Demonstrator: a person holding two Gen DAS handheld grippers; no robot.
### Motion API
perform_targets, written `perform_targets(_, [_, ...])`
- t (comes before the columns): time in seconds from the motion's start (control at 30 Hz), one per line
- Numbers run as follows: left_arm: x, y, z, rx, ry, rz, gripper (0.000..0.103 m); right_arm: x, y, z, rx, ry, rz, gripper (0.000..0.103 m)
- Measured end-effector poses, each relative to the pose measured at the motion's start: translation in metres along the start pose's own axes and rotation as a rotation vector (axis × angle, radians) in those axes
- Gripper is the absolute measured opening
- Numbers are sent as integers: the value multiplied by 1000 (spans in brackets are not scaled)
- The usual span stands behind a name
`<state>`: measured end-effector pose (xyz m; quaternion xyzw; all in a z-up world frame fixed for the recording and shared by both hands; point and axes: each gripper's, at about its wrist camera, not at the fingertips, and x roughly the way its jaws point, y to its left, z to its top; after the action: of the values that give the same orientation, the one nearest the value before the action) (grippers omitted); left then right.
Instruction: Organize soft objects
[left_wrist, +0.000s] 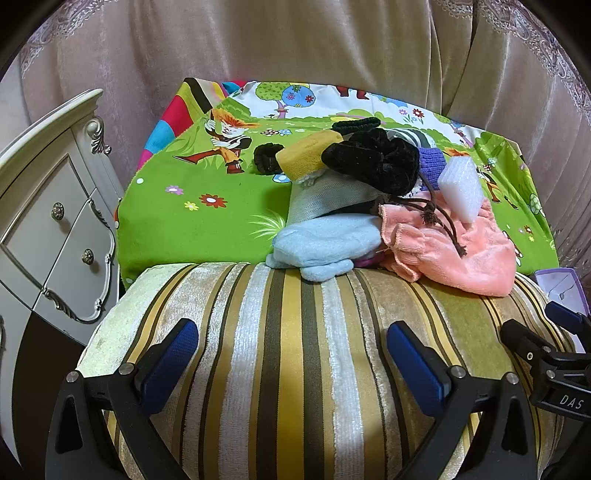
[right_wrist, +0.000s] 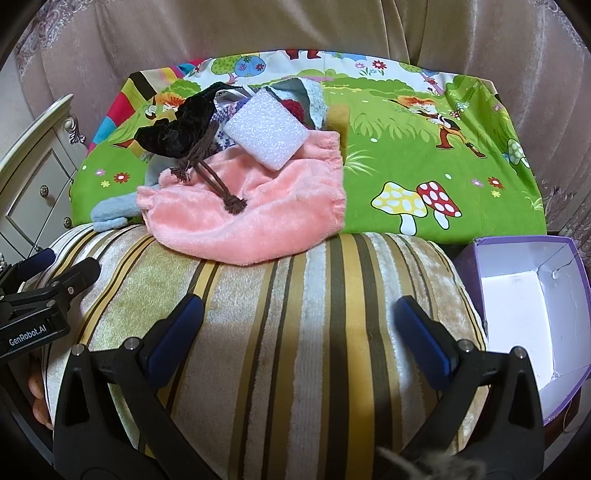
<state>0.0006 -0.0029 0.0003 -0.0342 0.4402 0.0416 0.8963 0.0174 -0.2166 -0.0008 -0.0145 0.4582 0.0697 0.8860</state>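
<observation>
Purple box (right_wrist: 532, 295), white interior bare

our left gripper (left_wrist: 291, 341) jaws spread wide and empty, our right gripper (right_wrist: 299, 317) likewise agape, both held side by side, level

A home bedroom: ornate white dresser (left_wrist: 55, 221), curtains (left_wrist: 295, 48), cartoon-print blanket (right_wrist: 424, 147).

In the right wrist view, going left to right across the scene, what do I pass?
White dresser → black velvet pouch → white foam block resting on the pink towel → mushroom print on the green cloth → open purple box. Both grippers are open and empty.
</observation>
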Motion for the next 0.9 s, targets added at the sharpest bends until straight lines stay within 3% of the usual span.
perform_targets(0.9, [-1, 1, -2, -4, -11, 10, 103, -2, 1, -3, -6, -23, -9, 103])
